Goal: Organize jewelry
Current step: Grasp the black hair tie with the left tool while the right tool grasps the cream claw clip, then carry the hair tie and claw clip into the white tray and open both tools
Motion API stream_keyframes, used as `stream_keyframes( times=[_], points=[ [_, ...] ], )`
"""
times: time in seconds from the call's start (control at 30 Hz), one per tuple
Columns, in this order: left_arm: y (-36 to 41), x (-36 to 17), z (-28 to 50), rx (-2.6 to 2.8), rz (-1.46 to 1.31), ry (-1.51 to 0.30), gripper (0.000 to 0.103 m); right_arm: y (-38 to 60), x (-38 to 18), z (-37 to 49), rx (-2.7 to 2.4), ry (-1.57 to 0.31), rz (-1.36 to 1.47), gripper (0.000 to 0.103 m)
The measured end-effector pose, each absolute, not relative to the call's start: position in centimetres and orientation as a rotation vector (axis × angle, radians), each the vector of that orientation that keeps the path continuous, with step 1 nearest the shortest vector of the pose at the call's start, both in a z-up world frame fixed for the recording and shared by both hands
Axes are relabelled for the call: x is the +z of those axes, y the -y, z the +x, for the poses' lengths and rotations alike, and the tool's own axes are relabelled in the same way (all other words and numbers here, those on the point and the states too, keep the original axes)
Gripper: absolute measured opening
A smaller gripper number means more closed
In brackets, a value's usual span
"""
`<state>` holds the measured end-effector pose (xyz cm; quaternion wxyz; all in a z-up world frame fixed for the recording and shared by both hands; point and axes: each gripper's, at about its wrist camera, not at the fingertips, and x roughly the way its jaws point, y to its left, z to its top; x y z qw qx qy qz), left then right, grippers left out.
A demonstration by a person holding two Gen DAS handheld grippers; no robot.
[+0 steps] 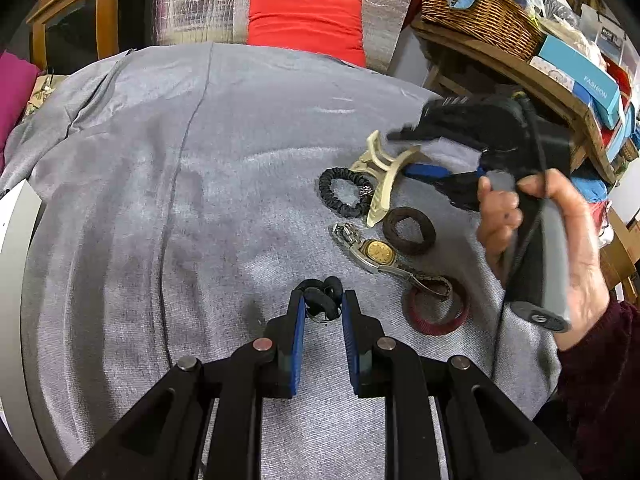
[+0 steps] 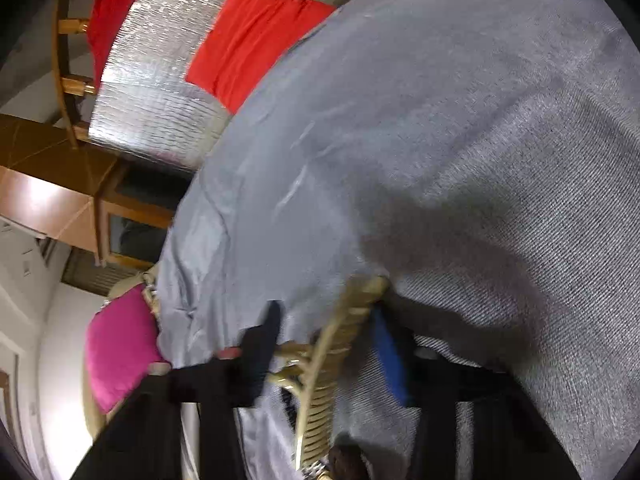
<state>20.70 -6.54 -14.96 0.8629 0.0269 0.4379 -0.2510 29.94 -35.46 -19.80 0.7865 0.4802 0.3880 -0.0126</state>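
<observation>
The room is evenly lit, soft and fairly bright, with no hard shadows on the grey cloth (image 1: 200, 200). The silver foil sheet (image 1: 200, 0) behind throws back a patchy glare. In the left wrist view the near things are sharp, but the right gripper (image 1: 404, 152) is smeared by motion. The right wrist view is tilted and blurred all over; the cream hair claw (image 2: 332, 352) and blue pads (image 2: 388, 360) are streaked, and a broad soft shadow (image 2: 460, 280) lies beside them. A bright patch glints on the wooden cabinet (image 2: 40, 196). Both pictures bow at the edges, with black corners.
</observation>
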Motion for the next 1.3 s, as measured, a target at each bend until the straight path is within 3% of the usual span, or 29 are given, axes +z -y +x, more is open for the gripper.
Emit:
stream_keyframes(
  times=[0.03, 0.33, 0.53, 0.93, 1.3],
  points=[
    [6.5, -14.9, 20.7, -0.524, 0.056, -0.917, 0.019, 35.5, -20.1, 30.1, -0.048, -0.841, 1.03, 0.026],
    [5.0, -14.3, 20.8, -0.483, 0.024, -0.911, 0.019, 35.3, -19.3, 30.5, -0.06, -0.808, 0.991, 0.024],
    [3.5, -13.7, 21.1, -0.45, -0.013, -0.896, 0.019, 35.4, -17.2, 29.4, -0.019, -0.741, 0.975, 0.013],
    [-0.1, -12.3, 20.2, -0.38, -0.048, -0.842, 0.019, 31.2, -12.9, 28.3, 0.063, -0.653, 0.909, 0.011],
    [-7.7, -9.9, 18.5, -0.255, -0.115, -0.736, 0.019, 21.0, -9.4, 28.6, 0.256, -0.654, 0.793, 0.011]
  ],
)
